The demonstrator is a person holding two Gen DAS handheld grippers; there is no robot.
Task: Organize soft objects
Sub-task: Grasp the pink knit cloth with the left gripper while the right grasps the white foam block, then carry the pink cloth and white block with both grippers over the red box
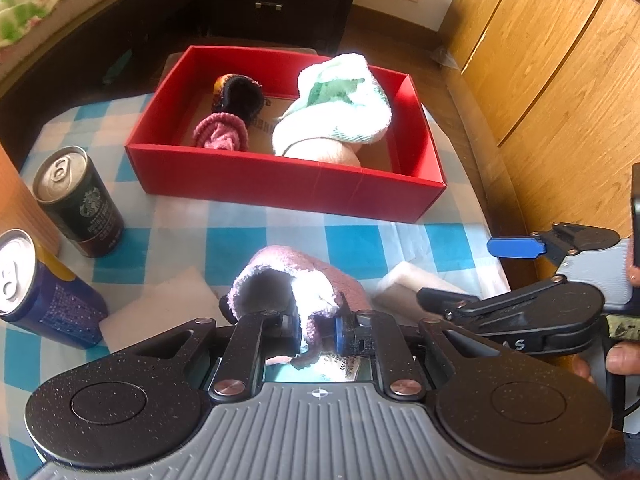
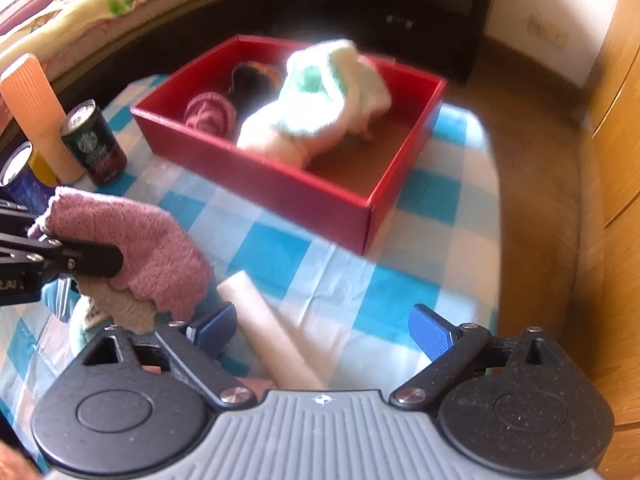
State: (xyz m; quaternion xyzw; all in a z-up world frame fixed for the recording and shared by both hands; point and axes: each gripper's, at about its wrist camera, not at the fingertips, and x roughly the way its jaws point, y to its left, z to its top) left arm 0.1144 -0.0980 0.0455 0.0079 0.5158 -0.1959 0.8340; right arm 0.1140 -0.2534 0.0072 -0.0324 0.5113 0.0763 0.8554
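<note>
Over on the left, two drink cans stand on the checked counter: a blue can nearest, a dark green can just behind it, with a ribbed orange block beside them. Moving in, the left claw is clamped tight on the pink fluffy cloth, its blue pads pinching a bunched fold, the rest of the cloth mounded in front over the counter; it looks plush and towel-like, dusty pink with a paler frayed edge. Just beside it lies one white rolled cloth, flat on the counter. Behind, the red box sits open on the counter, and I count four soft things inside: a pink knitted piece at the front left, a black piece with an orange patch behind it, a big white-and-green fluffy cloth piled high to the right, and a pale pink bundle under that. Far right, the right claw stands wide apart with nothing between its blue pads, hovering above the white roll, fingers of a hand gripping its handle.
</note>
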